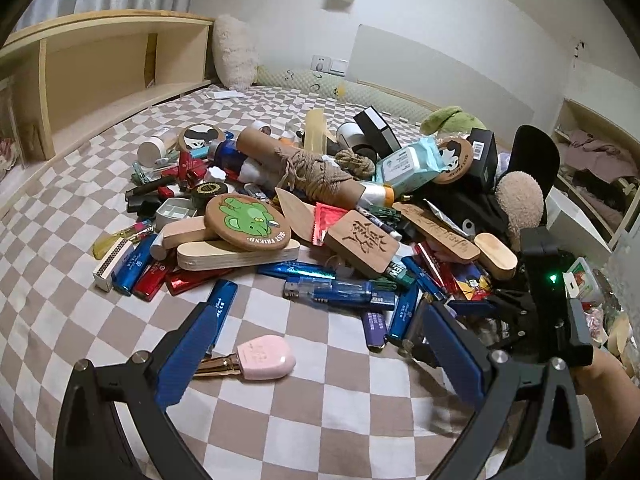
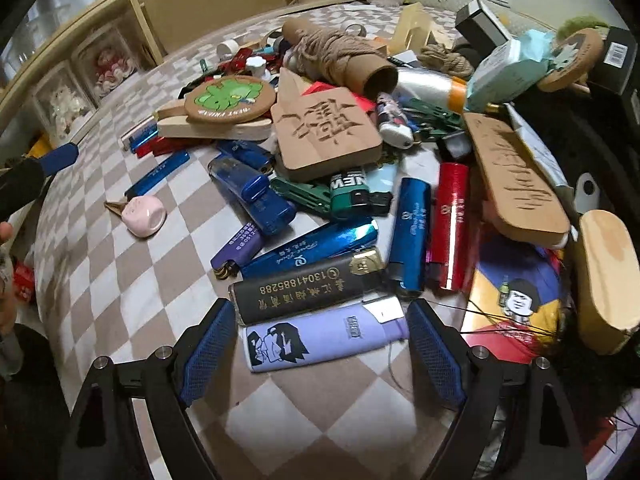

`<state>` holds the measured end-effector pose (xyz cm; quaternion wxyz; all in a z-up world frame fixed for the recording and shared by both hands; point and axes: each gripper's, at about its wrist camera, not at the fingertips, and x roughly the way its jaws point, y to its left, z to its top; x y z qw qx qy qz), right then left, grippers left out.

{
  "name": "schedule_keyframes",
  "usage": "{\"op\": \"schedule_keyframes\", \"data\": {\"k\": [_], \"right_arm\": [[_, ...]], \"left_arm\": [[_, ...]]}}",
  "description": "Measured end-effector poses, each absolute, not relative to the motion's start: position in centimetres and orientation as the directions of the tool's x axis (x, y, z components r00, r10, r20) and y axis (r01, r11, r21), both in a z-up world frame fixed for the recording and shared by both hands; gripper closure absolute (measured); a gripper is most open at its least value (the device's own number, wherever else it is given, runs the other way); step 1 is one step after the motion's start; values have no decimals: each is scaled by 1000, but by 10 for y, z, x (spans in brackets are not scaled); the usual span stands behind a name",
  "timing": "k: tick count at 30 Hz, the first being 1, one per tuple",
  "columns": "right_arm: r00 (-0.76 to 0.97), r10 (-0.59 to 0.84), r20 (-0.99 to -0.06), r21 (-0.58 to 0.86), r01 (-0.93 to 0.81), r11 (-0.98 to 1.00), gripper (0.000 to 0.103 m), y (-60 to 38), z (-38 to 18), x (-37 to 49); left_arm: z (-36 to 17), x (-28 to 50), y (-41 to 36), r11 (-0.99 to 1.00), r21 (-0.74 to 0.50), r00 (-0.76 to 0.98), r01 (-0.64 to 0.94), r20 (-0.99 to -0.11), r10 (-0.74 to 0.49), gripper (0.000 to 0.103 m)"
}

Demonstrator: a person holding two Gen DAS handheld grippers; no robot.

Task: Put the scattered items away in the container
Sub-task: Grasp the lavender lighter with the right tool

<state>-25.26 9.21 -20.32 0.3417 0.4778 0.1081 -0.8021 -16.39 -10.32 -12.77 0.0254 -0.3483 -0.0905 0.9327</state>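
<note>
Right gripper (image 2: 322,344), jaws wide, straddles the lilac lighter (image 2: 320,338) at six o'clock, probably lining up a pick; left gripper (image 1: 316,344) jaws wide, empty.

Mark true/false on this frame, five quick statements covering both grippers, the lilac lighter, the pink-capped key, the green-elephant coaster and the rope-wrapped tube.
1. The right gripper is open, with the lilac lighter lying between its fingers. True.
2. The left gripper is shut on the pink-capped key. False: it is open, and the key lies loose on the checkered bedsheet near its left finger.
3. The round green-elephant coaster rests on top of pale wooden pieces. True.
4. The cardboard tube is wrapped in blue tape. False: brown rope is wound around it.
5. A black lighter with gold print lies just beyond the lilac one. True.
</note>
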Motion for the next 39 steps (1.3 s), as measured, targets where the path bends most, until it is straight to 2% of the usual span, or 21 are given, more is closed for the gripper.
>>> {"op": "schedule_keyframes", "data": {"k": [11, 14, 15, 22, 30, 39], "right_arm": [[-314, -415, -854, 68, 724, -686, 15, 68, -202, -214], [-328, -419, -846, 84, 695, -714, 17, 69, -203, -214], [-337, -418, -844, 83, 687, -722, 23, 71, -202, -213], [-379, -429, -820, 117, 622, -774, 23, 87, -196, -216], [-349, -514, -783, 317, 487, -814, 23, 109, -198, -261], [-324, -669, -669, 556, 378, -740, 23, 109, -199, -299]], "left_arm": [[-132, -165, -98, -986, -169, -746, 10, -658, 105, 0], [-135, -165, -98, -986, -166, -740, 14, -665, 101, 0], [-135, -166, -99, -986, -168, -739, 18, -666, 100, 0], [-137, -166, -105, -982, -185, -734, 44, -672, 94, 0], [-137, -168, -104, -982, -186, -732, 36, -674, 100, 0], [-139, -170, -106, -978, -206, -725, 37, -679, 116, 0]]}}
